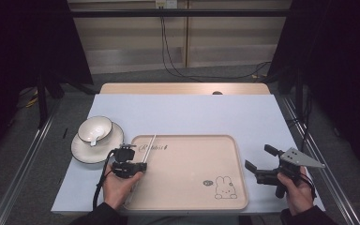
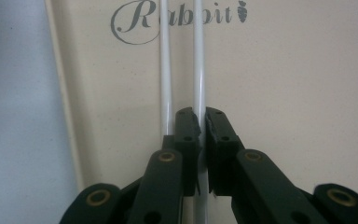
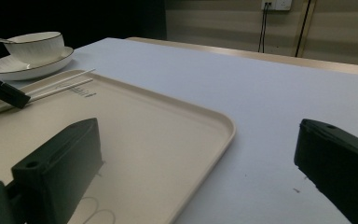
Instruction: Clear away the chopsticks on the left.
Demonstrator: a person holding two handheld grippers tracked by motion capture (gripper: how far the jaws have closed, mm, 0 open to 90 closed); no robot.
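Two white chopsticks [image 1: 150,147] lie side by side on the left part of a beige tray [image 1: 187,161], which has "Rabbit" lettering and a rabbit drawing. My left gripper [image 1: 139,164] sits low over the tray's left side. In the left gripper view it [image 2: 202,121] is shut on the right-hand chopstick [image 2: 198,65]. The other chopstick [image 2: 165,70] runs just outside its left jaw. My right gripper [image 1: 260,157] hovers off the tray's right edge, open and holding nothing. The right gripper view shows its jaws [image 3: 198,154] spread wide, with the chopsticks [image 3: 60,84] far off.
A white bowl [image 1: 95,127] with a spoon [image 1: 93,139] in it stands on a saucer [image 1: 82,151] left of the tray. The white tabletop [image 1: 192,112] stretches behind the tray. Floor cables [image 1: 178,70] run beyond the table's far edge.
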